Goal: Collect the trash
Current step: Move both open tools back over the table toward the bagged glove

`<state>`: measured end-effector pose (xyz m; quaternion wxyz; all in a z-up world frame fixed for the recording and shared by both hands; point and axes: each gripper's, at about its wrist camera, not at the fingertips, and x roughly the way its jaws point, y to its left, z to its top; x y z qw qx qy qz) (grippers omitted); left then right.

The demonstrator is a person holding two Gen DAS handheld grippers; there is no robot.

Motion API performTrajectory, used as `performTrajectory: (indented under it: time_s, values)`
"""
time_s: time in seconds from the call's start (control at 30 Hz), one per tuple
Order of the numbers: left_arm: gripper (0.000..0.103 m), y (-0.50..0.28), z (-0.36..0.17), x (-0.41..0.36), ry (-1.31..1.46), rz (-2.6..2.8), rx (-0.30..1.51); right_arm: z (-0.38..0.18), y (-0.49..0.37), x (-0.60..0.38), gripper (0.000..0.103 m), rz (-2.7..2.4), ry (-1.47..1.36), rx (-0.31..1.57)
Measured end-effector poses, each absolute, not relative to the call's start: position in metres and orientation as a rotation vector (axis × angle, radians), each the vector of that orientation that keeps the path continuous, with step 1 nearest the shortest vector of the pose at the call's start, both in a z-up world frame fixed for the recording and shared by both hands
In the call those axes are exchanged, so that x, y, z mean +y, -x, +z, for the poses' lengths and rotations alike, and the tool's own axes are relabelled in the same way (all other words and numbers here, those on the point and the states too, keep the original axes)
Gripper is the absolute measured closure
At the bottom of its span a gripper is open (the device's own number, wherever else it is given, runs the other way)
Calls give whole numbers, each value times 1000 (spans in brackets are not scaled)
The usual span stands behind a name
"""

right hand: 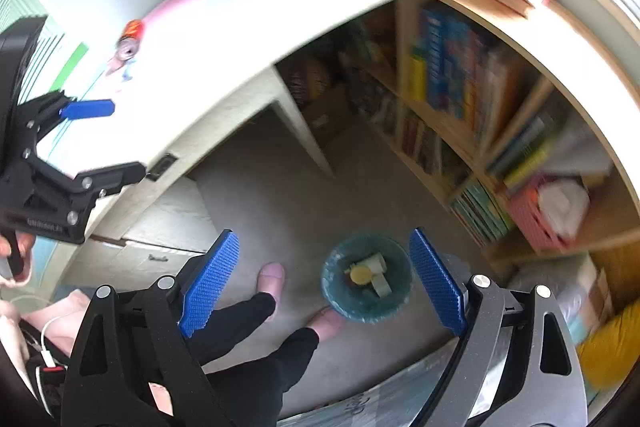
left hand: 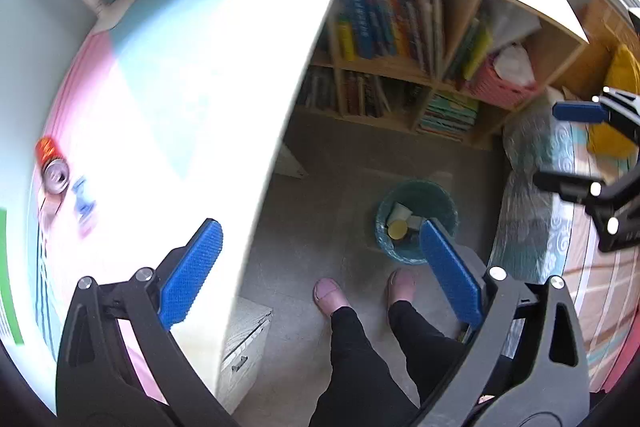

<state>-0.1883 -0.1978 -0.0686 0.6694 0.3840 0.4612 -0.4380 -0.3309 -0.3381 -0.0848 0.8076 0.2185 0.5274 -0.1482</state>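
Note:
A teal trash bin (left hand: 416, 223) stands on the floor and holds several pieces of trash; it also shows in the right wrist view (right hand: 366, 279). A red can (left hand: 52, 167) lies on its side at the left of the white desk (left hand: 208, 75), with a small blue-and-pink wrapper (left hand: 84, 201) beside it. The can also shows in the right wrist view (right hand: 130, 39). My left gripper (left hand: 320, 271) is open and empty, high over the desk edge and floor. My right gripper (right hand: 324, 279) is open and empty above the bin.
A wooden bookshelf (left hand: 400, 39) full of books stands behind the bin. A pink basket (left hand: 500, 83) sits on a shelf. A bed with patterned cover (left hand: 540, 211) is at the right. The person's legs and pink slippers (left hand: 328, 295) are beside the bin. Desk drawers (right hand: 160, 239) are below the desk.

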Motion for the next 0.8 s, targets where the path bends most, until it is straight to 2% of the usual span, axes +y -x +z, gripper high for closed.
performTrajectory:
  time_s: [0.8]
  values:
    - [6,12,-34,-58,-639,-707,987,-62,117,-216,16,34,-139,1126]
